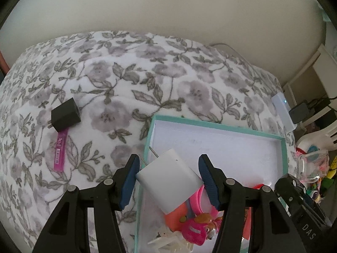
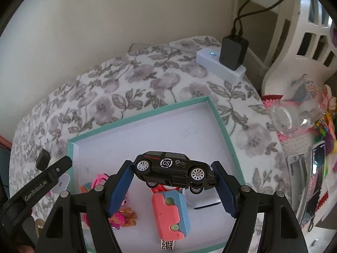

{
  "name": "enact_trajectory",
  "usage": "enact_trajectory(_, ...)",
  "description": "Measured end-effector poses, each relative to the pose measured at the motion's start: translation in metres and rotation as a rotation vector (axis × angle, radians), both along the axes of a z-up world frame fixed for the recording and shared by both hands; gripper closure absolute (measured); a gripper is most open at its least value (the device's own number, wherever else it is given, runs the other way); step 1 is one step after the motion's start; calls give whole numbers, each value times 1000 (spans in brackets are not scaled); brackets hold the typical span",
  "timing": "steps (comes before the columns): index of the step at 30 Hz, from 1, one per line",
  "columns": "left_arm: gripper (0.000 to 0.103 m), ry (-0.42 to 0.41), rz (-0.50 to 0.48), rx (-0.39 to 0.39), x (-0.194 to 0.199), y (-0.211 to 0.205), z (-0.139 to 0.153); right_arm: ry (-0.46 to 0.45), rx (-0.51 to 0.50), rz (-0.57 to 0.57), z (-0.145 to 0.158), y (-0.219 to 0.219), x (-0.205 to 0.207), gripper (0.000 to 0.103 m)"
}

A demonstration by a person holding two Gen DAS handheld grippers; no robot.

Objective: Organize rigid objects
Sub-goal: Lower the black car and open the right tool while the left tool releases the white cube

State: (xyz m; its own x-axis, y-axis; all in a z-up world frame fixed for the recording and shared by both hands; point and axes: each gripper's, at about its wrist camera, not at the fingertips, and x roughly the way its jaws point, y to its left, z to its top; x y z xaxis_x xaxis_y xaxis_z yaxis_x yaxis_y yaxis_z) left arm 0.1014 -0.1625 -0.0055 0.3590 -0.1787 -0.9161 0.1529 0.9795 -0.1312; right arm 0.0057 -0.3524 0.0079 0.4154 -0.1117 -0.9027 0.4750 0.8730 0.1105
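Your left gripper [image 1: 168, 176] clamps the one white charger [image 1: 168, 181], fingers on its sides, over the teal tray's [image 1: 210, 126] near-left corner, ready to drop in. Your right gripper [image 2: 172, 181] pinches the one black toy car [image 2: 174, 171] end to end above the tray (mid-air). Outside, left of the tray: one black charger [image 1: 66, 115], one purple case [image 1: 60, 151].

Soft, even daylight fills both views, with no hard shadows and no strong glare; colours look slightly washed and hazy. The fisheye lens bends the bedspread [image 1: 147, 73] into a dome, corners fall to black, and detail turns soft and smeared toward the edges
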Motion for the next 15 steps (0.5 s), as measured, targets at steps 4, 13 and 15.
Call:
enact_trajectory(4, 43, 16, -3, 7, 2, -2, -8, 29, -9, 10, -9, 2, 4, 26)
enact_trajectory(13, 43, 50, -26, 19, 2, -8, -20, 83, -29, 31, -23, 7, 9, 26)
enact_trajectory(15, 43, 55, -29, 23, 2, -9, -22, 90, -29, 34, -24, 6, 10, 26)
